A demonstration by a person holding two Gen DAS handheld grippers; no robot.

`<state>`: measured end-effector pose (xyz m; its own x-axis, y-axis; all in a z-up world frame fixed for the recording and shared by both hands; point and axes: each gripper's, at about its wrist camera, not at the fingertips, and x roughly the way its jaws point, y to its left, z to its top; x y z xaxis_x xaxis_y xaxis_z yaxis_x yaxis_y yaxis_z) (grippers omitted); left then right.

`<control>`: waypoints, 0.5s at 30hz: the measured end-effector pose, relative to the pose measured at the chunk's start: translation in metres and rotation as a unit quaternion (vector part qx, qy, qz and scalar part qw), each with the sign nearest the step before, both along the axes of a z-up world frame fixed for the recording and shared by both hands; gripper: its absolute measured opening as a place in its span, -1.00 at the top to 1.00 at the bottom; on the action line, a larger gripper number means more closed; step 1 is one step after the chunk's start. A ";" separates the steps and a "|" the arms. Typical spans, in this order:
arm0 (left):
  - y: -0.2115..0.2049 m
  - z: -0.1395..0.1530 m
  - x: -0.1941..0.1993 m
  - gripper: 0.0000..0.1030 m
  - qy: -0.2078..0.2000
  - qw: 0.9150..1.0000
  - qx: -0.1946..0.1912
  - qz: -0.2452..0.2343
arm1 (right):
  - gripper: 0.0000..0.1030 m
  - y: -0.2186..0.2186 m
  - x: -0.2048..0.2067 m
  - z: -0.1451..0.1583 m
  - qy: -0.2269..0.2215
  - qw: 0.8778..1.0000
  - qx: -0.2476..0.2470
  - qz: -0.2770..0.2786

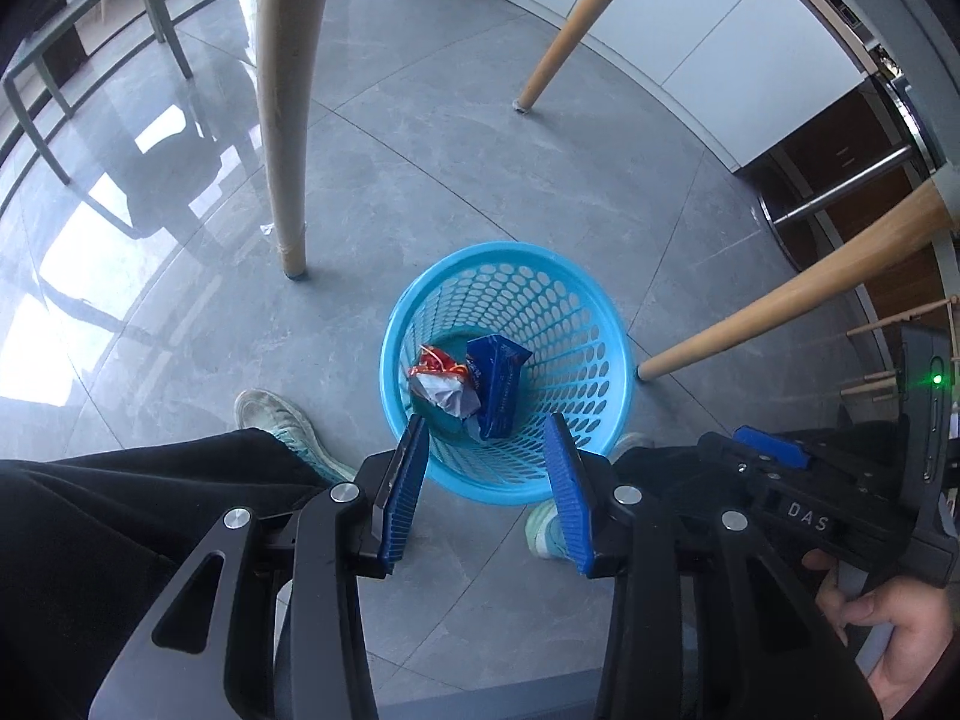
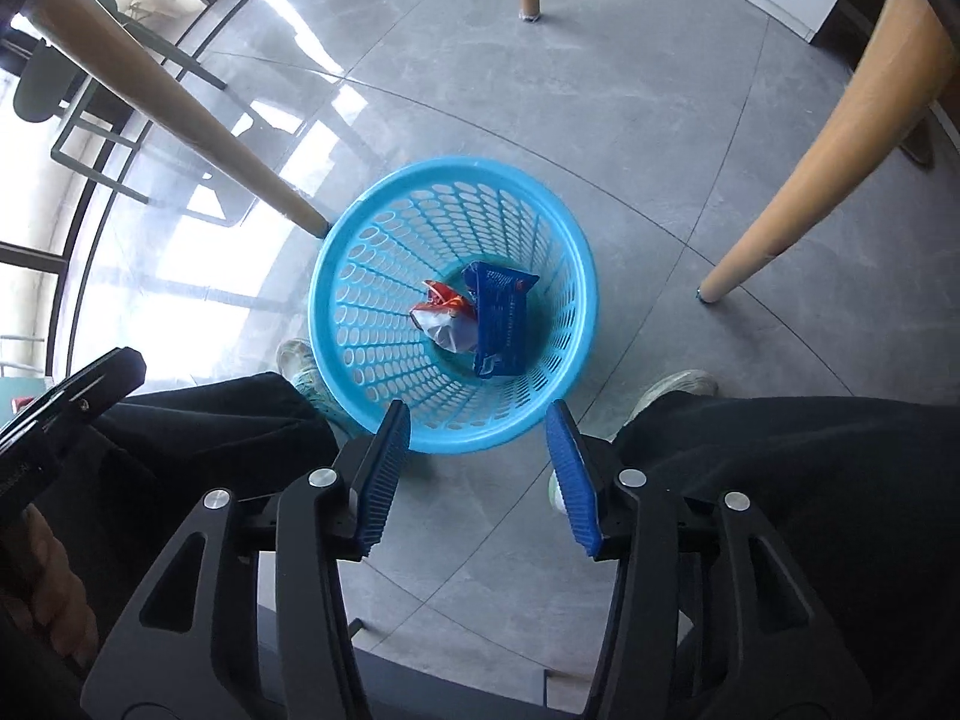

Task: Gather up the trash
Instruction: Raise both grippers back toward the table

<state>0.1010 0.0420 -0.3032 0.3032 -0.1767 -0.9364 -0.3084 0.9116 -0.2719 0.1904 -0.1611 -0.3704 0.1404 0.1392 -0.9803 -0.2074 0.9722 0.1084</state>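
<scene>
Grey tiled floor [image 1: 456,138] fills both views, with pale wooden table legs [image 1: 282,102] planted around it. Right in the middle stands the blue perforated basket [image 2: 360,300], upright, between the person's two light sneakers [image 1: 270,414]. Down at its bottom lie a dark blue snack wrapper [image 2: 501,324] and, touching it, a crumpled red-and-white wrapper [image 2: 444,315]. Above the near rim, the left gripper [image 1: 487,471] hangs with jaws parted and nothing between them. The right gripper [image 2: 479,462] also stands released, empty, pointing down over the basket.
</scene>
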 end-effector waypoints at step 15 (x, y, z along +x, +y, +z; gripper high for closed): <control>-0.012 0.049 -0.038 0.11 -0.040 0.997 0.054 -0.031 | -0.26 -0.024 -0.068 0.073 -0.040 0.998 0.040 0.015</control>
<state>0.0626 0.0297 -0.2543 0.3688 -0.0972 -0.9244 -0.2317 0.9535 -0.1927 0.1221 -0.1851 -0.2976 0.2124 0.2222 -0.9516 -0.2476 0.9543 0.1675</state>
